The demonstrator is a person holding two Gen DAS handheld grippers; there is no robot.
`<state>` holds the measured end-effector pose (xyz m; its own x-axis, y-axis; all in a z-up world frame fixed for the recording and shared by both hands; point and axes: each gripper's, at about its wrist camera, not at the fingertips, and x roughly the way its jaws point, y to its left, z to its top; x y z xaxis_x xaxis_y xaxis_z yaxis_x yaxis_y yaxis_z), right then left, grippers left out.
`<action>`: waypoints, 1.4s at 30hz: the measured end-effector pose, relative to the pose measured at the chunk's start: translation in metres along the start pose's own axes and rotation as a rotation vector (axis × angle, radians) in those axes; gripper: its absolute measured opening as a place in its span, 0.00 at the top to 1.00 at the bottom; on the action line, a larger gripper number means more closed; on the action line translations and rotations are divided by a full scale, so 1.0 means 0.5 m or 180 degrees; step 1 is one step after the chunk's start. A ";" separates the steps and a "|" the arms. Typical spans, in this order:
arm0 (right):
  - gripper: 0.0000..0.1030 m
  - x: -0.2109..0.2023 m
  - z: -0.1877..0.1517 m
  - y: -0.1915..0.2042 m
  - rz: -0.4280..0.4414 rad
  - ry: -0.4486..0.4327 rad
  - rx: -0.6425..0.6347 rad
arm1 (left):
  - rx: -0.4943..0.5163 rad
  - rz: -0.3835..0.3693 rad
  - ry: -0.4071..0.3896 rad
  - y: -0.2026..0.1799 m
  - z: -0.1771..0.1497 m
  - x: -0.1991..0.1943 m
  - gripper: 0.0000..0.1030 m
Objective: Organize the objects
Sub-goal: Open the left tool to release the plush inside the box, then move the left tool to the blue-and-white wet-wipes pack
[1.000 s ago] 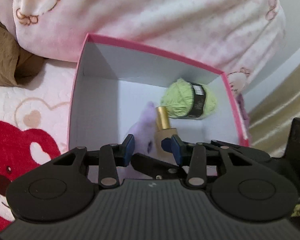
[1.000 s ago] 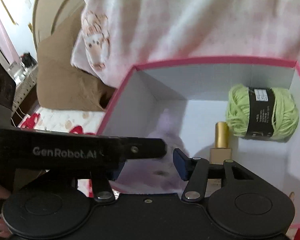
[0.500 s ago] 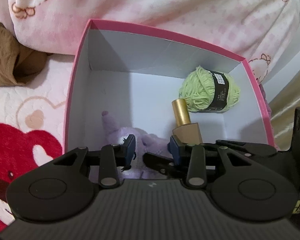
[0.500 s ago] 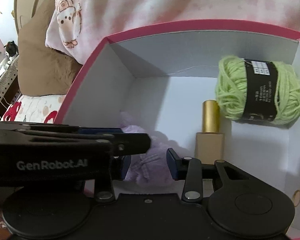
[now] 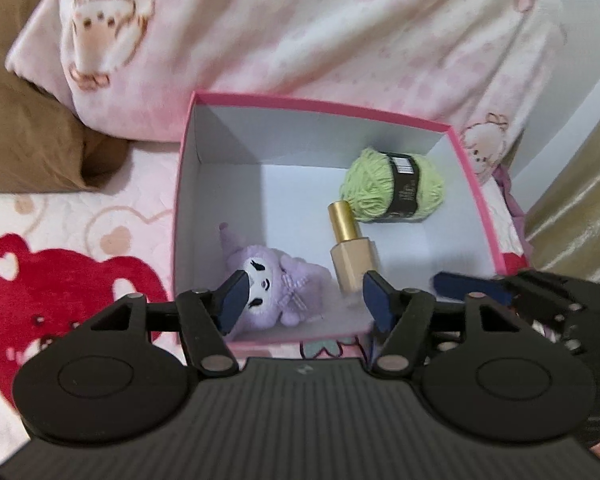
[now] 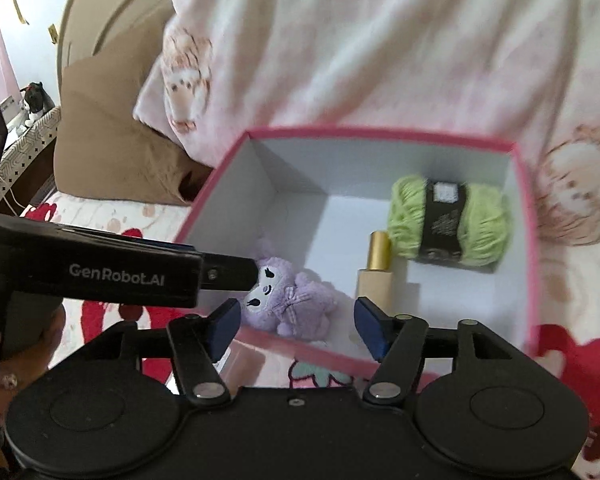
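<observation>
Left wrist view: the left gripper (image 5: 302, 300) has been drawn back above the box (image 5: 184, 184), jaws now spread and empty; the plush toy (image 5: 268, 290) (near corner) is left inside beside the bottle (image 5: 350, 254) and yarn (image 5: 392, 186). The right gripper (image 6: 296, 326) is likewise spread, so the placement seems done.

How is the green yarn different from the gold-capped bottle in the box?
The yarn is soft, rounded and lime green, lying on its side with a black label band; the bottle is hard, tan and square-bodied, standing upright with a gold cap. The yarn looks bulkier. Both sit inside the pink box.
</observation>
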<state>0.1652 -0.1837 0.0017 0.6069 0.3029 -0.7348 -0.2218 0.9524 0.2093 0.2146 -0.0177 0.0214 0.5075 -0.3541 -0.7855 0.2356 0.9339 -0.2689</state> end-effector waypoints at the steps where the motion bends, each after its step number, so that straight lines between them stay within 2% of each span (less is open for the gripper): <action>1: 0.31 -0.017 -0.001 0.002 -0.0029 -0.0023 0.0000 | 0.0037 0.0021 -0.0008 -0.009 0.000 -0.014 0.38; 9: 0.24 -0.169 -0.031 0.005 -0.0119 -0.0034 -0.0018 | 0.0393 0.0018 -0.0153 -0.086 -0.026 -0.155 0.26; 11: 0.18 -0.194 -0.044 -0.004 -0.0128 0.0000 0.0047 | 0.0432 -0.0026 -0.0168 -0.101 -0.038 -0.183 0.21; 16: 0.15 -0.238 -0.088 -0.027 -0.0147 0.0107 0.0161 | 0.0499 -0.0102 -0.0178 -0.136 -0.074 -0.220 0.13; 20: 0.15 -0.251 -0.127 -0.048 -0.0027 0.0202 0.0388 | 0.0528 -0.0156 -0.0142 -0.155 -0.107 -0.222 0.09; 27: 0.15 -0.224 -0.186 -0.067 0.0044 0.0375 0.0701 | 0.0375 -0.0281 -0.0108 -0.157 -0.159 -0.201 0.09; 30: 0.15 -0.196 -0.201 -0.089 0.0078 0.0467 0.0961 | 0.0359 -0.0281 -0.0089 -0.153 -0.175 -0.180 0.09; 33: 0.15 -0.163 -0.216 -0.105 0.0139 0.0575 0.1184 | 0.0254 -0.0353 -0.0002 -0.139 -0.185 -0.151 0.11; 36: 0.16 -0.127 -0.228 -0.110 0.0166 0.0661 0.1364 | 0.0124 -0.0374 -0.0043 -0.124 -0.198 -0.130 0.16; 39: 0.18 -0.094 -0.230 -0.102 0.0226 0.0737 0.1391 | 0.0113 -0.0395 -0.0064 -0.113 -0.204 -0.112 0.17; 42: 0.19 -0.071 -0.237 -0.090 0.0161 0.0711 0.1336 | 0.0095 -0.0450 -0.0027 -0.104 -0.213 -0.080 0.20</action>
<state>0.0634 -0.2417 -0.0581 0.4143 0.3778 -0.8280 0.1084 0.8828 0.4571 0.0938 -0.0468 0.0074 0.4744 -0.4826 -0.7362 0.3296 0.8729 -0.3598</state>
